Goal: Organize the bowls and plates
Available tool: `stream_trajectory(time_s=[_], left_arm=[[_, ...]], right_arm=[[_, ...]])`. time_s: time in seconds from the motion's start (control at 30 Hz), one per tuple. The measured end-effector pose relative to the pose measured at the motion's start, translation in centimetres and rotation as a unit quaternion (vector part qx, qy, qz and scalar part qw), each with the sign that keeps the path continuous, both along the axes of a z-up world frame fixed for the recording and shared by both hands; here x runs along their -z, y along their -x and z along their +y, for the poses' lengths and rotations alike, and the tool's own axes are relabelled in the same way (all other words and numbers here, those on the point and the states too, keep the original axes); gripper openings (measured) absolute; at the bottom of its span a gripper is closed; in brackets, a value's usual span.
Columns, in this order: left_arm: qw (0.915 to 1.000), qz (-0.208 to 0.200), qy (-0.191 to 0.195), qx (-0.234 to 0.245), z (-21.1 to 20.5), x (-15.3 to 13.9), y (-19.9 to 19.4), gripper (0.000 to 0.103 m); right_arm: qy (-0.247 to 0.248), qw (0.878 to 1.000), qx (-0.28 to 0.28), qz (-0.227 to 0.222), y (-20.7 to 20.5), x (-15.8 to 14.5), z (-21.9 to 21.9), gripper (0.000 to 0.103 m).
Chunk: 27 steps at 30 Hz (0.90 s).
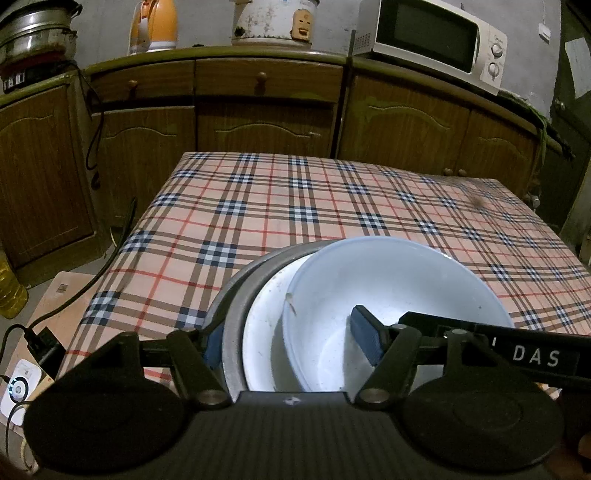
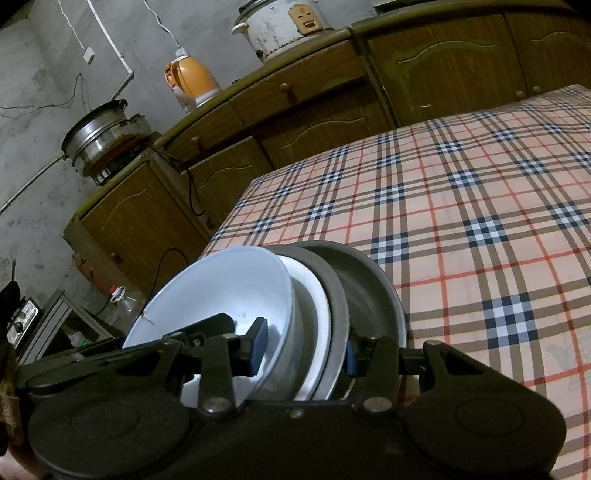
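Note:
A stack of dishes is held over the near edge of the plaid table (image 1: pixel 295 206): a pale blue bowl (image 1: pixel 399 288) nested in a white plate (image 1: pixel 266 325) and a grey metal plate (image 1: pixel 236 295). My left gripper (image 1: pixel 288 343) is shut on the stack, one pad outside the metal plate, the other inside the bowl. In the right wrist view the same blue bowl (image 2: pixel 229 284), white plate (image 2: pixel 317 325) and grey plates (image 2: pixel 362 291) stand tilted on edge. My right gripper (image 2: pixel 306 350) is shut on them, one pad inside the bowl, one behind the metal plate.
Wooden cabinets (image 1: pixel 258 110) line the far side, carrying a microwave (image 1: pixel 436 40), a rice cooker (image 1: pixel 273 22), an orange kettle (image 1: pixel 155 26) and metal pots (image 1: pixel 33 33). Cables and a white charger (image 1: pixel 18 387) lie at the left by the floor.

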<state>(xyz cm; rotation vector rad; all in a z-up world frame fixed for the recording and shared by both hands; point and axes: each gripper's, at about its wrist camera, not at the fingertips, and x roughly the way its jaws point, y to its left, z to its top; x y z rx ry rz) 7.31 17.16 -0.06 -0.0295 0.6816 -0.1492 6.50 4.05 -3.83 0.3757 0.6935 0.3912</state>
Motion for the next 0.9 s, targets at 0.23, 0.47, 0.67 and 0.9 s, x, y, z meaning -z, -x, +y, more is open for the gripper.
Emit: stream_trajectory(time_s=[0.23, 0.47, 0.67, 0.9], left_arm=[[1.0, 0.001, -0.001, 0.001, 0.0, 0.1, -0.1, 0.071], [1.0, 0.004, -0.002, 0.002, 0.2, 0.4, -0.3, 0.071], [1.0, 0.006, -0.004, 0.006, 0.1, 0.7, -0.5, 0.071], [0.9999, 0.012, -0.005, 0.007, 0.1, 1.3, -0.9, 0.071]], right_arm=[[-0.002, 1.0, 0.0, 0.002, -0.1, 0.2, -0.1, 0.051], [-0.002, 1.0, 0.001, 0.006, -0.2, 0.6, 0.1, 0.051], [0.0, 1.0, -0.001, 0.012, -0.6, 0.8, 0.0, 0.051], [0.001, 1.0, 0.0, 0.021, -1.0, 1.3, 0.1, 0.051]])
